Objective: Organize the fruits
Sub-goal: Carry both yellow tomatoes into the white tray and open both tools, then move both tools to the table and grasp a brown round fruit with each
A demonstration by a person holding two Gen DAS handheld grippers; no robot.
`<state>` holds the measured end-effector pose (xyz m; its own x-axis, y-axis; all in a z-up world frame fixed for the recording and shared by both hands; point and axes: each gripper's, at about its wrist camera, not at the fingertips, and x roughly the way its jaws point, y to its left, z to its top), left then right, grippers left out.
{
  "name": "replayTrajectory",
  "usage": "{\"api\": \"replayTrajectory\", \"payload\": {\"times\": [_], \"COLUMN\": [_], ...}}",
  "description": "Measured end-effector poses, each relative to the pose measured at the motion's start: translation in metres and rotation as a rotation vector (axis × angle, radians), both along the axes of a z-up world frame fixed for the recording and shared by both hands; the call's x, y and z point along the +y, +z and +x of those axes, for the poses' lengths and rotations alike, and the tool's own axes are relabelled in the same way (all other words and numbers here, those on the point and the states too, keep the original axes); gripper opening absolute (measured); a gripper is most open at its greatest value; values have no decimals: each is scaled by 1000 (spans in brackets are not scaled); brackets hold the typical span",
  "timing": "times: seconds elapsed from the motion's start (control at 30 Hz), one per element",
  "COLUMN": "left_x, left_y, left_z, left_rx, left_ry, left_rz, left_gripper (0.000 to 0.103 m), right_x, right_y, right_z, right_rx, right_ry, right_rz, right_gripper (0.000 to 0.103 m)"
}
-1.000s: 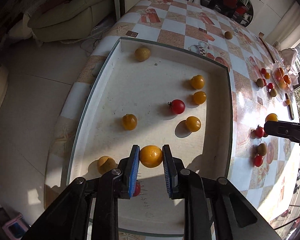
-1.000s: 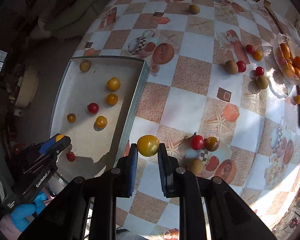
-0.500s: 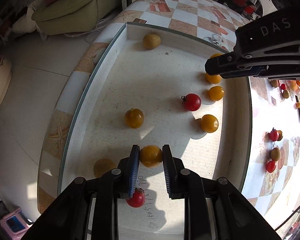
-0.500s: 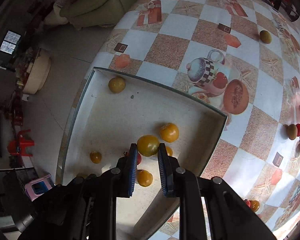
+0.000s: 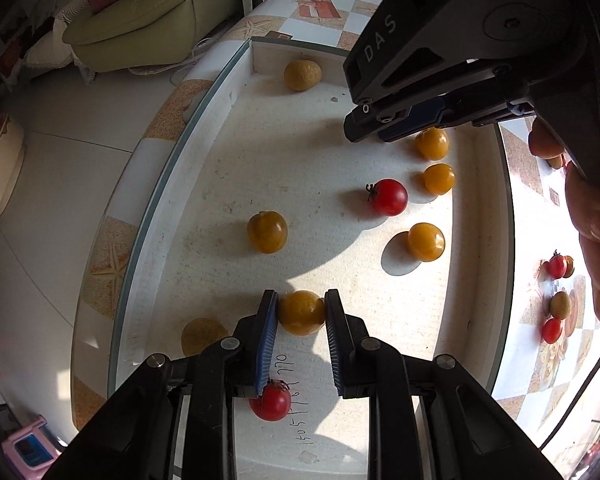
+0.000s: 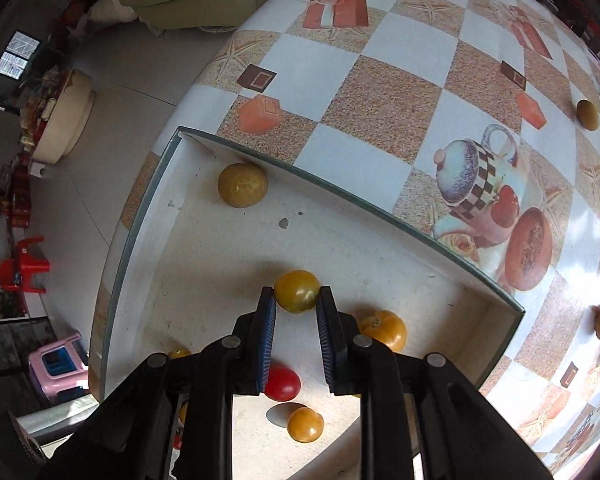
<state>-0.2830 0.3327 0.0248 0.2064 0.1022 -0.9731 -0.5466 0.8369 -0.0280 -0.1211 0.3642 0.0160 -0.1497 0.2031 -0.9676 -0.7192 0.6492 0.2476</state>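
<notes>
Left wrist view: left gripper at lower centre, jaws pinching a yellow tomato above the white tray; a red tomato and loose yellow ones lie right of centre; right gripper enters from upper right, its jaw state hidden here.

Right wrist view: right gripper at lower centre, jaws pinching another yellow tomato over the tray; checkered table fills the upper right.

1. Your tray: matt, grainy white floor; glassy rim.
2. Tomatoes, e.g. red tomato: smooth, glossy skin.
3. Your left gripper: ribbed blue pads, matt black plastic.
4. Tablecloth: glossy print.
</notes>
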Motion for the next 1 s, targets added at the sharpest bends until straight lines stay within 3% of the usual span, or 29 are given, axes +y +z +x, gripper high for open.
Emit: {"api": "replayTrajectory", "payload": {"times": [0.13, 0.17, 0.2, 0.27, 0.4, 0.47, 0.5, 0.73, 1.0], "left_x": [-7, -8, -10, -14, -18, -19, -20, -35, -60], "left_y": [0, 0, 2, 7, 11, 14, 15, 34, 60], "left_z": [4, 4, 5, 5, 6, 5, 6, 9, 28], "left_rx": [11, 12, 15, -1, -2, 2, 5, 18, -1], "left_ry": [-20, -25, -27, -34, -54, -63, -68, -124, -204], "left_rz": [16, 11, 22, 57, 49, 52, 56, 86, 107], "left_gripper": [27, 34, 53, 65, 65, 65, 65, 65, 65], "right_x": [5, 5, 7, 9, 7, 4, 1, -23, -113], "right_y": [1, 1, 1, 2, 6, 11, 14, 48, 72], "right_z": [-8, -8, -8, -7, -5, -5, -4, 8, 36], "right_rx": [-16, -12, -4, 8, 27, 45, 58, 56, 0], "right_ry": [22, 24, 23, 20, -4, -14, -19, -87, -256], "right_rz": [-18, -19, -18, -14, 12, 38, 55, 137, 128], "right_gripper": [25, 27, 29, 39, 60, 82, 86, 91, 92]}}
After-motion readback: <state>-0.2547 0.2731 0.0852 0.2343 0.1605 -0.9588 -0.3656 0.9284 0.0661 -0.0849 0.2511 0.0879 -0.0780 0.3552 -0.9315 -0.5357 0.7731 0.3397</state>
